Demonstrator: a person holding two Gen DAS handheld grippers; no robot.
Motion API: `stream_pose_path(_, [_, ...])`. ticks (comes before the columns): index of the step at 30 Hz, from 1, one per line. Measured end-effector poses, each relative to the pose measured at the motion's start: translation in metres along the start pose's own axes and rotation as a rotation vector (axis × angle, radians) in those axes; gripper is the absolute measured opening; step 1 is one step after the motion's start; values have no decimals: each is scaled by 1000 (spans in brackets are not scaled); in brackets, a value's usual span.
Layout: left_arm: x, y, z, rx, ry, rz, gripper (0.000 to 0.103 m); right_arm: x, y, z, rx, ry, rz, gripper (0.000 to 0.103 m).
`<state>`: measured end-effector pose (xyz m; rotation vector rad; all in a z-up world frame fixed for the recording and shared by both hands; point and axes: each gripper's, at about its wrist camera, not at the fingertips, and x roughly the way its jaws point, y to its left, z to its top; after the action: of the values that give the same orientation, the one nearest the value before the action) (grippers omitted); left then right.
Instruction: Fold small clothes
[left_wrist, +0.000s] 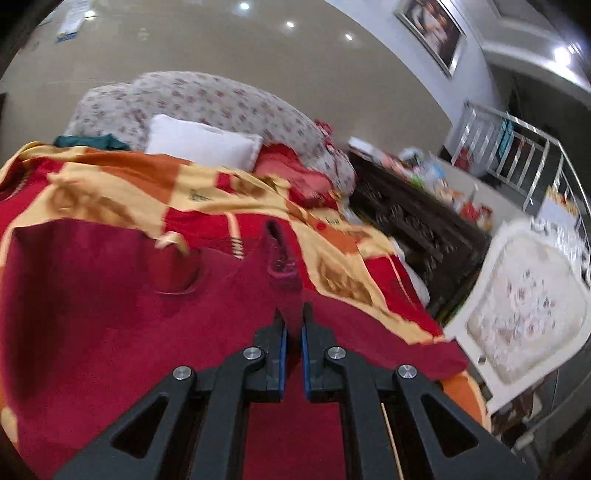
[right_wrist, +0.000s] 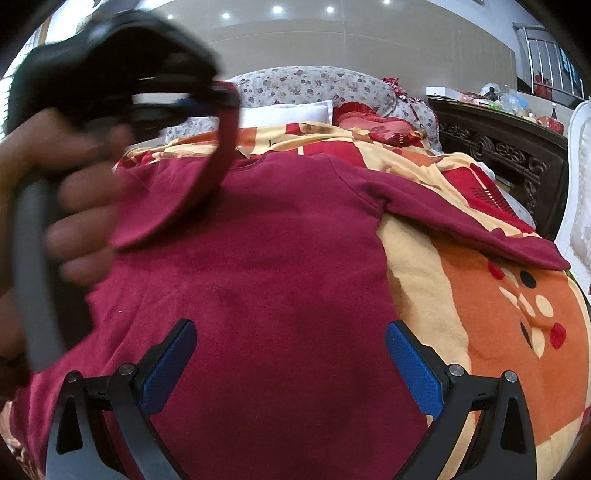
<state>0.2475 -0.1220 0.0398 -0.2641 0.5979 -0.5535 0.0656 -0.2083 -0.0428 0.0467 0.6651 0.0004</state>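
Note:
A dark red long-sleeved top (right_wrist: 266, 266) lies spread on a red, orange and cream blanket (right_wrist: 480, 295) on a bed. My left gripper (left_wrist: 294, 321) is shut on the top's left sleeve (left_wrist: 282, 266), whose cuff stands up beyond the fingertips. In the right wrist view that same left gripper (right_wrist: 218, 98) appears blurred at upper left, held by a hand (right_wrist: 77, 221), with the sleeve (right_wrist: 221, 155) lifted and drawn over the body of the top. My right gripper (right_wrist: 291, 347) hovers open over the lower part of the top, with nothing between its blue pads (right_wrist: 413, 369). The right sleeve (right_wrist: 472, 225) lies stretched out flat.
A white pillow (left_wrist: 199, 142), a red cushion (left_wrist: 291, 166) and a floral headboard (left_wrist: 221, 99) sit at the bed's far end. A dark carved cabinet (left_wrist: 417, 225) with clutter on top stands to the right, beside a white padded chair (left_wrist: 524, 317). A metal railing (left_wrist: 517, 147) is beyond.

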Motion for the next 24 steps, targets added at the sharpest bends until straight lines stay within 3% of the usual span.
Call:
stream_pose_path(4, [30,-7,-4,19,73,-21,6,2,0,-2,2,13,-21,103])
stream_pose_path(6, [44,-6,-7,25,148,-45,8,6,1,-1,-3,31,-23,103])
stream_pose_path(7, [51,-6,-10,23,206,-75,16,8,0,-1,4,43,-21,103])
stream_pose_path(8, [55,-6,-11,21,253,-99,33,10,-2,-1,14,52,-18,103])
stream_pose_path(10, [55,-7,-14,29,281,-118,54,11,-7,-1,42,62,-6,103])
stream_pose_path(11, [47,-7,-15,37,270,-129,59,12,-9,-1,51,65,2,103])
stream_pose_path(14, [21,-3,-13,56,251,-149,59,10,-9,-2,53,60,7,103])
stream_pose_path(18, [-26,26,-5,135,169,-12,60,9,-8,-2,52,55,10,103])
stream_pose_path(20, [-56,62,-2,139,112,112,60,10,-9,-2,52,55,12,103])
stream_pose_path(24, [-103,134,-4,16,42,290,60,2,-11,3,59,38,42,103])
